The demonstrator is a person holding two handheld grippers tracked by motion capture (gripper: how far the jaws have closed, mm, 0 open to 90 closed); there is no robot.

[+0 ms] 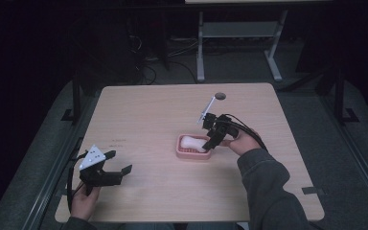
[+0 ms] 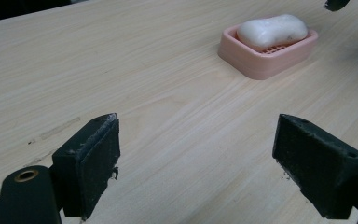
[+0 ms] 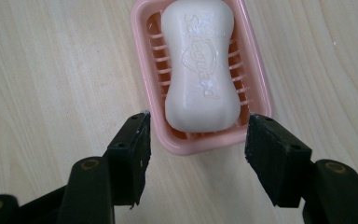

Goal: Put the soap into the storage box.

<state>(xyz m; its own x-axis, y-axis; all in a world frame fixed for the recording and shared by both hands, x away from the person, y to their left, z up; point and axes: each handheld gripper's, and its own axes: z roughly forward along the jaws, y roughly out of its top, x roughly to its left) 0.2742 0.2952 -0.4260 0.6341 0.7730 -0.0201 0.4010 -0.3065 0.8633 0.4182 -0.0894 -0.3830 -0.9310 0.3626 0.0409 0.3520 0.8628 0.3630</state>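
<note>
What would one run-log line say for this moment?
right gripper: open, astride soap dish end | soap: lying in dish | left gripper: open, holding nothing

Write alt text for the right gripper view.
A white soap bar lies in a pink slotted soap dish on a light wooden table. The right gripper has its black jaws open, straddling the dish's near end without pressing on it.

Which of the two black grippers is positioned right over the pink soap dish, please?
The right gripper: its open jaws straddle the pink slotted soap dish holding the white soap bar. The left gripper sits far off.
</note>
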